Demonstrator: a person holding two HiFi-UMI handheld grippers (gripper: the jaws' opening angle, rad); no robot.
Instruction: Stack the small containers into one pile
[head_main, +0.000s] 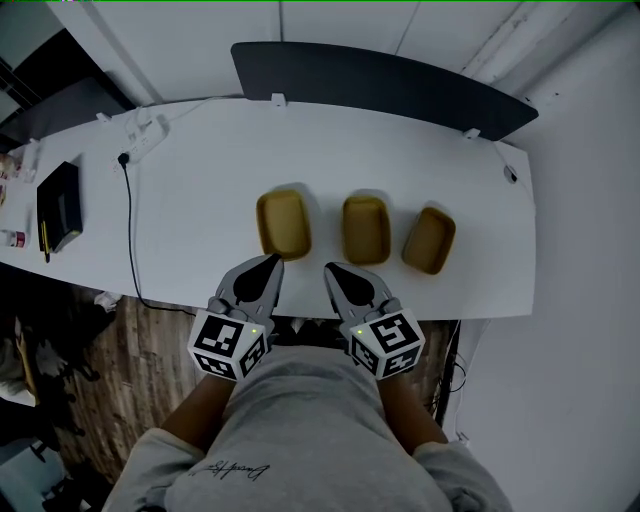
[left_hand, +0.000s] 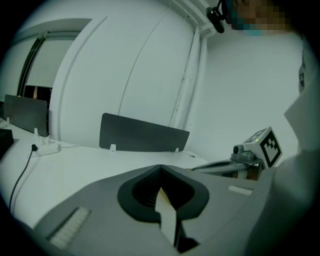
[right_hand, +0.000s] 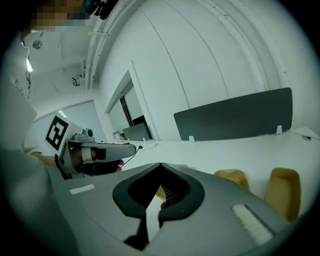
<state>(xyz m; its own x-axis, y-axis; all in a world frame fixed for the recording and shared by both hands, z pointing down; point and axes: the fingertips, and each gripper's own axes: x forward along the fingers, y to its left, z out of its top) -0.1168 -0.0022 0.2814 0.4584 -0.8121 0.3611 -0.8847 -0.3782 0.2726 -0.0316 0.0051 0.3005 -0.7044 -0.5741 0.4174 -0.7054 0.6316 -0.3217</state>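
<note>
Three small tan rectangular plastic containers are sitting in a row on the white table, open side up and well apart from each other, not stacked at all. The left container and the middle container are lying pretty much straight, while the right container is sitting turned at a bit of an angle. As far as I can tell from the head view, all three are showing only their bare insides.

The left gripper is hovering at the near table edge, just in front of the left container, jaws pressed together on nothing. The right gripper is pointing in between the left and middle containers, jaws likewise closed up and empty. A dark grey divider panel is standing along the far edge.
</note>
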